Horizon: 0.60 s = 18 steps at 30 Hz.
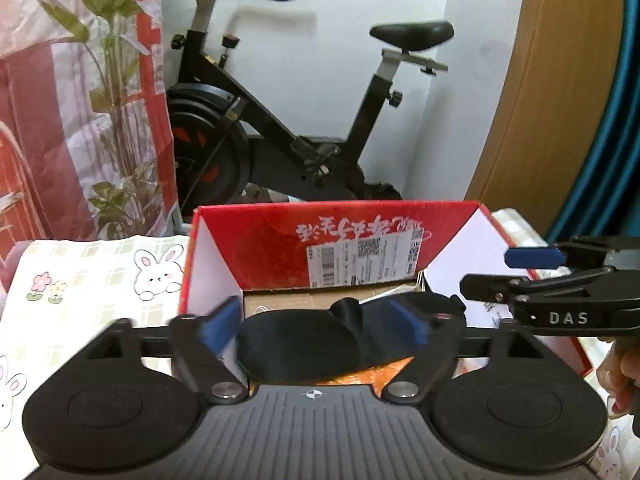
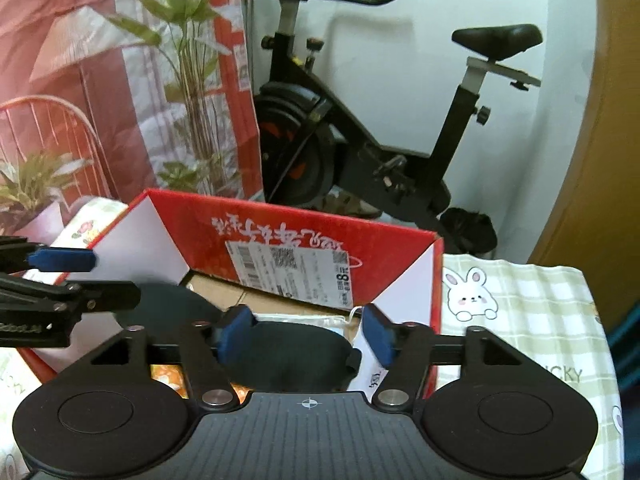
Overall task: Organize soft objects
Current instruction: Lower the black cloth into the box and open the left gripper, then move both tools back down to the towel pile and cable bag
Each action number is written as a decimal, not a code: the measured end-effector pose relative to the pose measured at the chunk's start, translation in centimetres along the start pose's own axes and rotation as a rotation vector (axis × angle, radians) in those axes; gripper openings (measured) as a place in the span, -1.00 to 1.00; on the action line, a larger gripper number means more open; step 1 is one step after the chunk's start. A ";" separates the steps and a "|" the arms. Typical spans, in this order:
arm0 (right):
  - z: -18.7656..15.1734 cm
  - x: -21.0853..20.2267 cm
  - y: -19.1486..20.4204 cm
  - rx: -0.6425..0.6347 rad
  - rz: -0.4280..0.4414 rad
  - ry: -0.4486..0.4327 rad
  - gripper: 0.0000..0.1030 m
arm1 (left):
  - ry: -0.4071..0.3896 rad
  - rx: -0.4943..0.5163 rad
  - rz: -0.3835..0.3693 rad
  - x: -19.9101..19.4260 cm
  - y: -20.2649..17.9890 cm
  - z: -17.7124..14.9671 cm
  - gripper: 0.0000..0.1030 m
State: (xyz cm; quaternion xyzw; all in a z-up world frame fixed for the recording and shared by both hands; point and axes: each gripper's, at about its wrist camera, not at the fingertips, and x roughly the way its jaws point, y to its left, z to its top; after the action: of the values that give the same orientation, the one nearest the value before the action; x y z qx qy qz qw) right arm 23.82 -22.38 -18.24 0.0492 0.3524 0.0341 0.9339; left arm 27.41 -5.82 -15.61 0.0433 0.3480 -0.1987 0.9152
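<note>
A black soft eye mask (image 1: 312, 344) lies inside the open red cardboard box (image 1: 320, 240); it also shows in the right wrist view (image 2: 288, 352). My left gripper (image 1: 316, 326) is open, its blue pads either side of the mask, just above the box's near edge. My right gripper (image 2: 306, 334) is open above the same mask at the box's (image 2: 304, 232) near right side. The right gripper shows at the right of the left wrist view (image 1: 532, 272), and the left gripper at the left of the right wrist view (image 2: 92, 276).
The box stands on a table with a bunny-print cloth (image 2: 520, 304). Orange packaging (image 1: 360, 380) and white paper (image 2: 304, 320) lie in the box. An exercise bike (image 1: 280, 120) and a plant (image 2: 188, 60) stand behind. A wooden door (image 1: 552, 100) is at right.
</note>
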 end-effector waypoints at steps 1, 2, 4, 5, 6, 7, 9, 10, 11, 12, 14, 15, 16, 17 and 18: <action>0.0 -0.4 -0.1 0.008 0.006 -0.006 0.41 | -0.013 -0.009 -0.006 -0.6 0.1 0.0 0.87; -0.1 -0.8 -0.1 0.013 0.008 -0.014 0.45 | -0.022 -0.019 -0.012 -1.0 0.3 0.0 0.92; -0.2 -1.8 0.0 0.021 0.004 -0.032 0.74 | -0.035 -0.040 -0.022 -2.1 0.5 -0.1 0.94; -0.2 -2.3 0.1 0.025 0.005 -0.043 0.80 | -0.038 -0.047 -0.022 -2.3 0.6 -0.1 0.95; -0.3 -2.9 0.1 0.030 0.007 -0.052 0.89 | -0.043 -0.053 -0.022 -2.8 0.7 -0.2 0.98; -0.3 -3.3 0.2 0.033 0.009 -0.060 0.96 | -0.049 -0.060 -0.021 -3.2 0.8 -0.3 1.00; -0.4 -4.4 0.4 0.033 0.013 -0.076 0.99 | -0.058 -0.069 -0.017 -4.2 0.9 -0.6 1.00; -0.6 -4.9 0.6 0.031 0.013 -0.085 0.99 | -0.062 -0.072 -0.013 -4.6 0.9 -0.7 1.00; -0.7 -5.4 0.7 0.028 0.012 -0.094 0.99 | -0.065 -0.075 -0.011 -5.1 1.0 -1.0 1.00; -0.7 -5.9 1.0 0.025 0.013 -0.100 0.99 | -0.068 -0.077 -0.009 -5.5 1.0 -1.2 1.00; -1.1 -6.8 1.2 0.020 0.019 -0.111 0.99 | -0.074 -0.081 -0.004 -6.5 1.1 -1.7 1.00; -1.3 -7.3 1.4 0.016 0.021 -0.117 0.99 | -0.077 -0.081 -0.002 -6.9 1.0 -1.9 1.00; -1.5 -7.6 1.5 0.013 0.023 -0.122 0.99 | -0.078 -0.081 0.001 -7.4 1.0 -2.2 1.00; -1.6 -7.9 1.8 0.011 0.025 -0.126 0.99 | -0.078 -0.081 0.003 -7.8 1.0 -2.5 1.00; -1.9 -8.3 1.9 0.008 0.028 -0.131 0.99 | -0.076 -0.080 0.004 -8.3 1.0 -2.8 1.00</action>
State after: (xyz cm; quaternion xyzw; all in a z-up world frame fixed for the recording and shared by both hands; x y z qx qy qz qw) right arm 16.28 -21.16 -13.97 0.0601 0.2900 0.0424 0.9542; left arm 20.40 -1.49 -12.35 -0.0005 0.3206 -0.1844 0.9291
